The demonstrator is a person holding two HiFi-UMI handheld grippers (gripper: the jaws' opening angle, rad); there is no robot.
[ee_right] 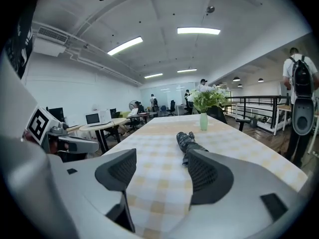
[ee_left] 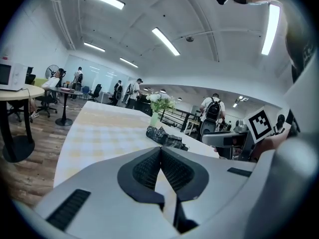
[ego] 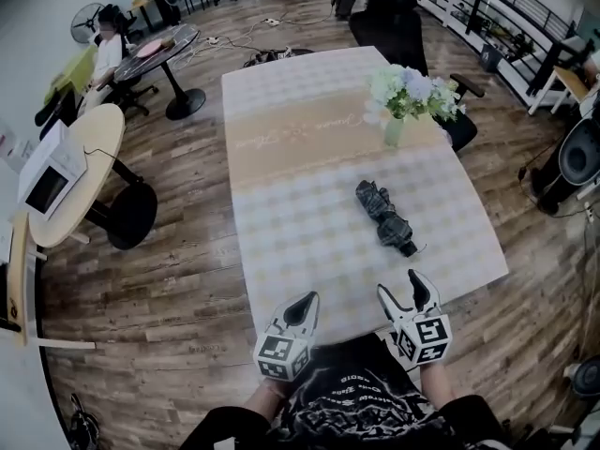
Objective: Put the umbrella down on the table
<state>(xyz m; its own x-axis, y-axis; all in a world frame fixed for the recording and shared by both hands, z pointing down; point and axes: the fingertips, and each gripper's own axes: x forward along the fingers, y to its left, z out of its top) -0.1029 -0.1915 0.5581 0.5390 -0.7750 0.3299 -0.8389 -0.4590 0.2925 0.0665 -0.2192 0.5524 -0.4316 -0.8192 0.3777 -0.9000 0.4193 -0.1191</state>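
A folded umbrella in dark camouflage-patterned fabric [ego: 384, 216] is lying flat on the rectangular surface [ego: 300, 195], which is covered in a pale checked cloth. It is resting in the right half as the person faces it, roughly midway between the near and far edges. Its length is running diagonally, with its darker, narrower end pointing towards the near right corner.

The right tool [ego: 403, 289] is hovering over the near edge, the closer of the two to the umbrella but apart from it. Its jaws are standing spread, with only the checked cloth showing in the gap. In the right gripper view, the umbrella is lying ahead, just past the right-hand jaw.

The left tool [ego: 302, 304] is hanging beside it at the same edge, further from the umbrella. Its ribbed black pads are pressed together at the tips, pinching nothing. Each tool is carrying its cube with square markers. The person holding them is standing against the near edge in a dark printed shirt [ego: 361, 401].

Beyond the umbrella, a pale green vase of white and light-coloured flowers [ego: 395, 127] is standing upright on a beige band crossing the cloth. Past the far right corner, a black office chair [ego: 389, 26] is sitting on the wood-plank floor [ego: 169, 289]. Off to the left, a round pale wooden table [ego: 94, 139] is bearing a white microwave oven [ego: 47, 181].
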